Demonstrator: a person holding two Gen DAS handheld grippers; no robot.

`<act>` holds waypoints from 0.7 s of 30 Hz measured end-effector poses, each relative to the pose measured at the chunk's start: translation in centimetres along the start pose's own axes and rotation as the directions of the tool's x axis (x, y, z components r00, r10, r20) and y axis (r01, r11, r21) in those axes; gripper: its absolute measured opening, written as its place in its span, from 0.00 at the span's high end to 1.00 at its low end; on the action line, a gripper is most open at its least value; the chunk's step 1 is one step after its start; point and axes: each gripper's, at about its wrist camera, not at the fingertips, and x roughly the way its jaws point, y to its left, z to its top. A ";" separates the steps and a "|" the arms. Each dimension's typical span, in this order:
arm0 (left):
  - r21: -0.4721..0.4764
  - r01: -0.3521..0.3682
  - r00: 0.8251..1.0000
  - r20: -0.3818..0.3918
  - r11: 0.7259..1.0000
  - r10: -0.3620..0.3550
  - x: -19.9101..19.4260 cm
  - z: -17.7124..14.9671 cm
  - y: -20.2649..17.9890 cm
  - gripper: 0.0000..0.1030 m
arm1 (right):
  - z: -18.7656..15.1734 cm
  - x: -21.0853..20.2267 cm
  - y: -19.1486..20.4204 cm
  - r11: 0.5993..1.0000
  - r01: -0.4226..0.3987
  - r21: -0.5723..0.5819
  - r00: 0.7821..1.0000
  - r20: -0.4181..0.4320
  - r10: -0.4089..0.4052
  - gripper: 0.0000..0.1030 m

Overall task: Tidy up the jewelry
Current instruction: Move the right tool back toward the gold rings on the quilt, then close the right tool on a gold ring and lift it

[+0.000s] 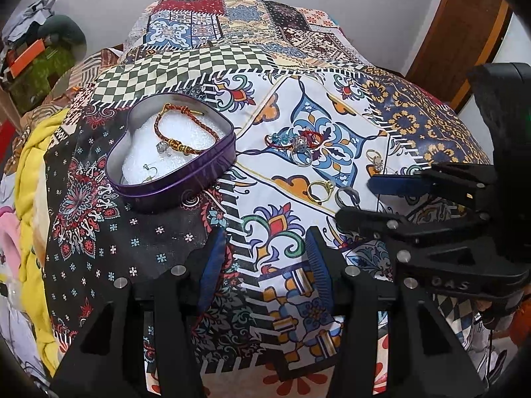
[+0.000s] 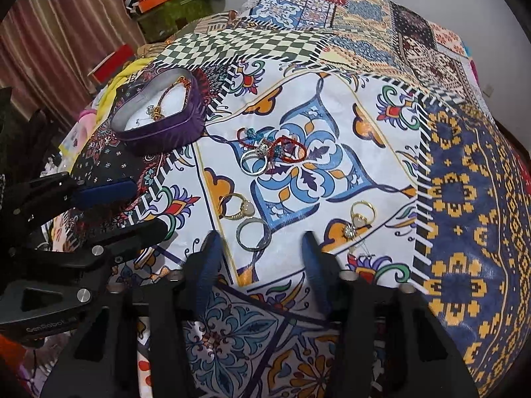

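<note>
Both jaws spread wide and empty, right gripper [image 2: 262, 248] low over the patterned bed cover [image 2: 464, 199], left gripper [image 1: 265, 248] likewise, each seen in the other's view. Just ahead of the right one, at 12 o'clock, a plain silver ring [image 2: 254, 233], touching a gold ring with pale stone [image 2: 236, 208] at 11 o'clock; another gold ring [image 2: 362, 212] at 1 o'clock, beside an earring [image 2: 349, 231]. Farther at 12 o'clock, a red cord bracelet [image 2: 288, 151] tangled with a large silver ring [image 2: 255, 162]. At 10 o'clock, well apart, the purple heart tin [image 2: 159, 132], open, probably the collecting place, already holding a braided bracelet [image 1: 186, 132]. Loose pieces probably gathered on the white patch for easy reach. Readable on the left gripper: "GenRobot".
</note>
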 end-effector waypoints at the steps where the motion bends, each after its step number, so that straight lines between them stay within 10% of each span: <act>1: 0.001 0.003 1.000 -0.001 1.000 -0.003 0.1 0.1 0.0 0.53 | 0.0 0.0 0.1 1.000 0.001 -0.002 1.000 0.001 -0.001 0.72; 17: 0.022 0.062 0.998 -0.031 0.998 -0.061 3.1 2.5 -2.8 0.53 | -0.1 -3.4 -2.7 0.995 0.058 0.081 0.991 0.118 -0.068 0.82; 21: 0.031 0.056 0.998 -0.027 0.998 -0.055 3.7 2.8 -3.5 0.65 | -0.2 -4.5 -3.9 0.992 0.070 0.108 0.987 0.139 -0.084 0.82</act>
